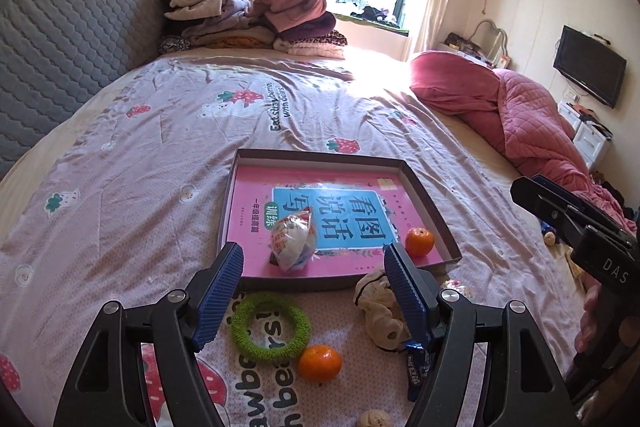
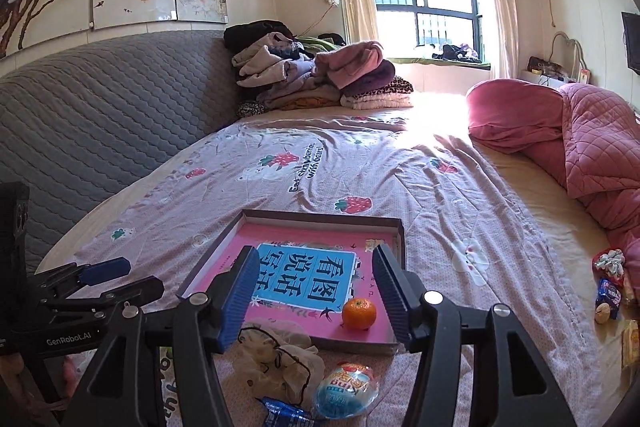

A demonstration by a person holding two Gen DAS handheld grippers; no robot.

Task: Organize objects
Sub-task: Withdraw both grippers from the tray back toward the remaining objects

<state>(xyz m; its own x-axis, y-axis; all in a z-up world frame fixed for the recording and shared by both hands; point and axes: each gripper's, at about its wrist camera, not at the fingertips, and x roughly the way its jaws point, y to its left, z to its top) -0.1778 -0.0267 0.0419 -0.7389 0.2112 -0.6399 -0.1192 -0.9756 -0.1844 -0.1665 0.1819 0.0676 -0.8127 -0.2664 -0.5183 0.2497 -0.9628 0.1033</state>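
A shallow grey box (image 1: 436, 203) with a pink book in it lies on the bed; it also shows in the right wrist view (image 2: 400, 239). In it lie a wrapped snack packet (image 1: 293, 239) and an orange (image 1: 419, 241), which the right wrist view (image 2: 359, 313) also shows. In front of the box lie a green hair ring (image 1: 271, 327), a second orange (image 1: 319, 363), a cream scrunchie (image 1: 378, 311) and a blue wrapper (image 1: 416, 371). My left gripper (image 1: 312, 291) is open and empty above them. My right gripper (image 2: 316, 291) is open and empty over the box's near edge, above a scrunchie (image 2: 280, 355) and a plastic egg (image 2: 346, 389).
Folded clothes (image 1: 240, 11) are piled at the far end of the bed. A pink quilt (image 1: 520, 115) lies along the right side. Small snacks and a hair tie (image 2: 608, 283) lie at the bed's right edge. A grey headboard (image 2: 80, 123) runs along the left.
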